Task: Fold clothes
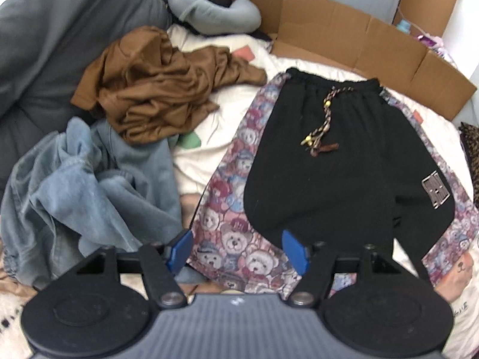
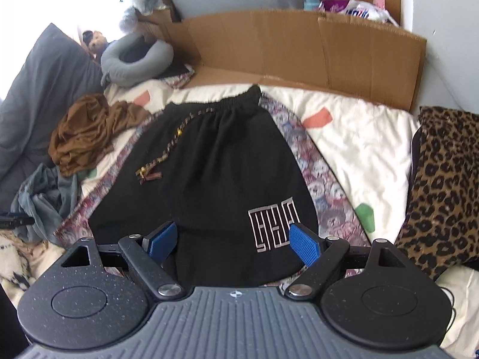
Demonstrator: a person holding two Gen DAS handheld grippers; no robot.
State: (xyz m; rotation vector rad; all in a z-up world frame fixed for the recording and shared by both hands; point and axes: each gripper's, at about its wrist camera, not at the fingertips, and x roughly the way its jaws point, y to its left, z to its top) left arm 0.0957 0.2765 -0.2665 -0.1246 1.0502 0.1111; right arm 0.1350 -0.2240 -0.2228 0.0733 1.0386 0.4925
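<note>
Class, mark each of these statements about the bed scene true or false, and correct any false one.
1. The black shorts lie spread flat on the bed. True.
2. The brown garment is neatly folded. False: it lies crumpled in a heap.
3. The left tool has its jaws open over the teddy-bear print side panel. True.
4. The right tool grips the leopard-print fabric. False: its jaws are open above the shorts, and that fabric lies off to the right.
5. The drawstring hangs off the edge of the bed. False: it lies on the front of the shorts.
</note>
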